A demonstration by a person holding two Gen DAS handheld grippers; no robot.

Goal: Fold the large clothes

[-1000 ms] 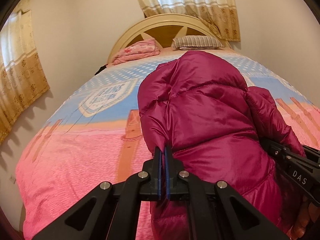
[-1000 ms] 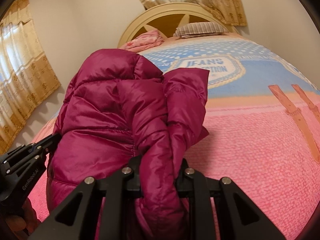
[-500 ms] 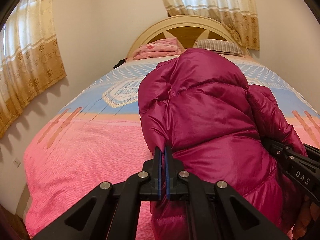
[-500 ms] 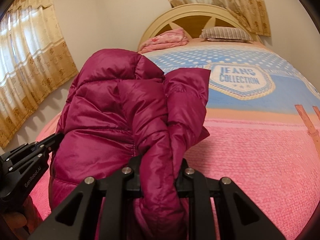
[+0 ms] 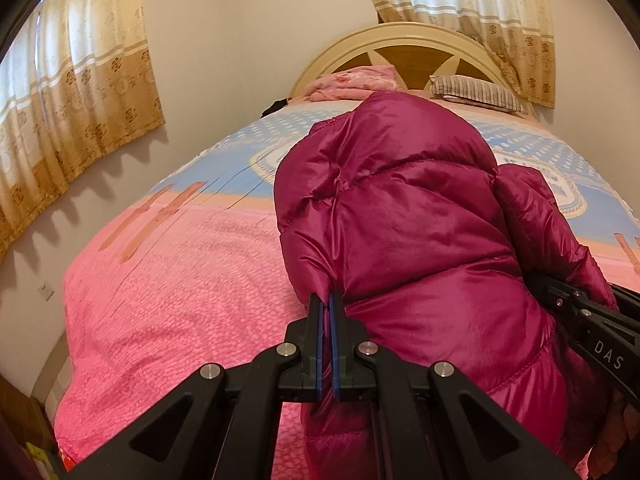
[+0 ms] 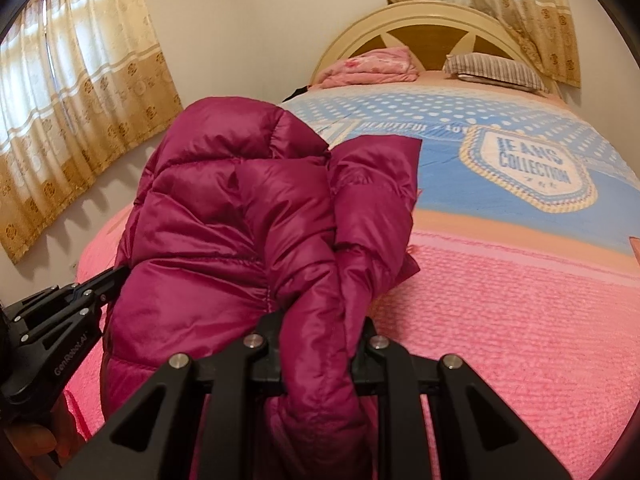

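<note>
A magenta puffer jacket (image 5: 400, 240) hangs bunched over the pink end of the bed, held up between both grippers. My left gripper (image 5: 326, 304) is shut, its blue pads pinching the jacket's left edge. In the right wrist view the jacket (image 6: 224, 220) fills the left half. My right gripper (image 6: 320, 320) is shut on a thick fold of it, and the fabric hides the fingertips. Each gripper shows in the other's view: the right gripper (image 5: 560, 300) at the jacket's right side, the left gripper (image 6: 92, 284) at its left side.
The bed's pink and blue spread (image 6: 520, 300) stretches to a cream headboard (image 6: 432, 20). A folded pink blanket (image 6: 372, 64) and a striped pillow (image 6: 492, 66) lie at the head. Curtains (image 5: 72, 100) hang on the left wall. A hand (image 6: 28, 440) grips the left tool.
Both grippers have swung sideways together with the jacket still gripped. The headboard has slid right in both views and more of the left curtain shows. The grips look unchanged.
</note>
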